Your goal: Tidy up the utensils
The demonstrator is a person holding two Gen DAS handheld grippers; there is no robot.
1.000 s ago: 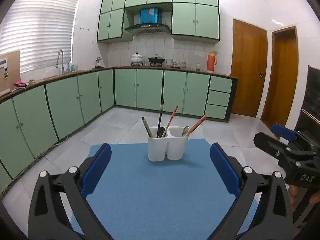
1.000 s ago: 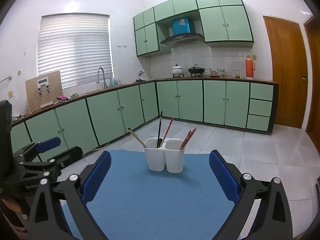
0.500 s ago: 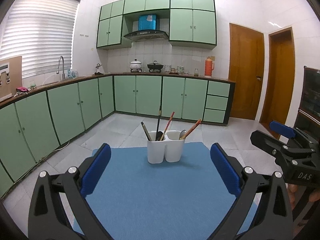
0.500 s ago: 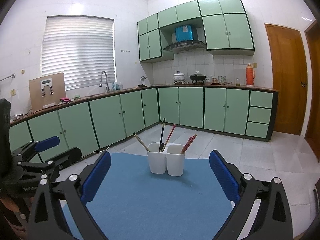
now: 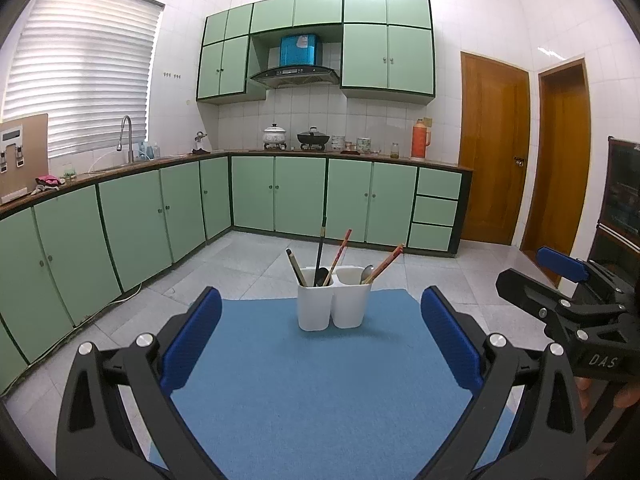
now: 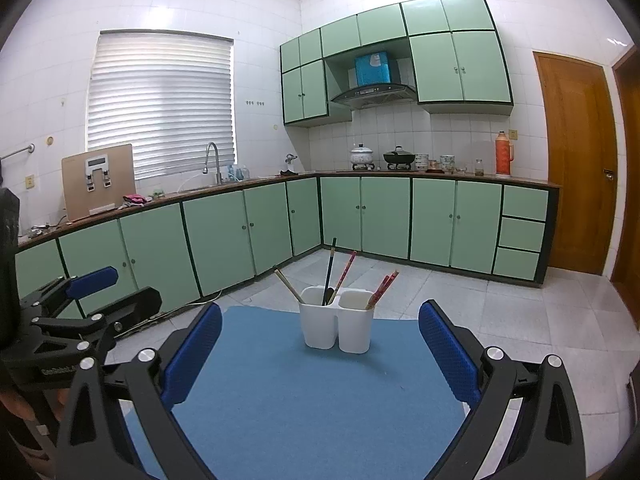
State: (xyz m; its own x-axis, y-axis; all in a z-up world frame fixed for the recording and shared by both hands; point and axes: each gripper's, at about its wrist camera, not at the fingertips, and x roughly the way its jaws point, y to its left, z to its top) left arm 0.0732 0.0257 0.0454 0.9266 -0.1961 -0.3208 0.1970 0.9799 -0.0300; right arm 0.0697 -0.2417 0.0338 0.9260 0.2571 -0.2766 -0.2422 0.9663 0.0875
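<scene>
A white two-compartment utensil holder (image 5: 333, 300) (image 6: 338, 325) stands at the far end of a blue mat (image 5: 312, 392) (image 6: 304, 404). Its left cup holds a black-handled utensil (image 5: 321, 246), a red chopstick (image 5: 340, 250) and a dark-tipped chopstick (image 5: 295, 266). Its right cup holds a metal spoon (image 5: 367, 272) and red chopsticks (image 5: 387, 261) (image 6: 383, 286). My left gripper (image 5: 320, 332) is open and empty, well short of the holder. My right gripper (image 6: 320, 340) is open and empty too. Each gripper also shows at the edge of the other's view, the right one (image 5: 560, 292) and the left one (image 6: 80, 300).
The mat covers a small table whose far edge lies just behind the holder. Beyond is tiled floor (image 5: 248, 256), green kitchen cabinets (image 5: 304, 196) along the left and back walls, and wooden doors (image 5: 494, 152) at the right.
Both grippers have tilted upward and drawn back a little, so the holder sits lower and smaller in both views. Both stay open and empty.
</scene>
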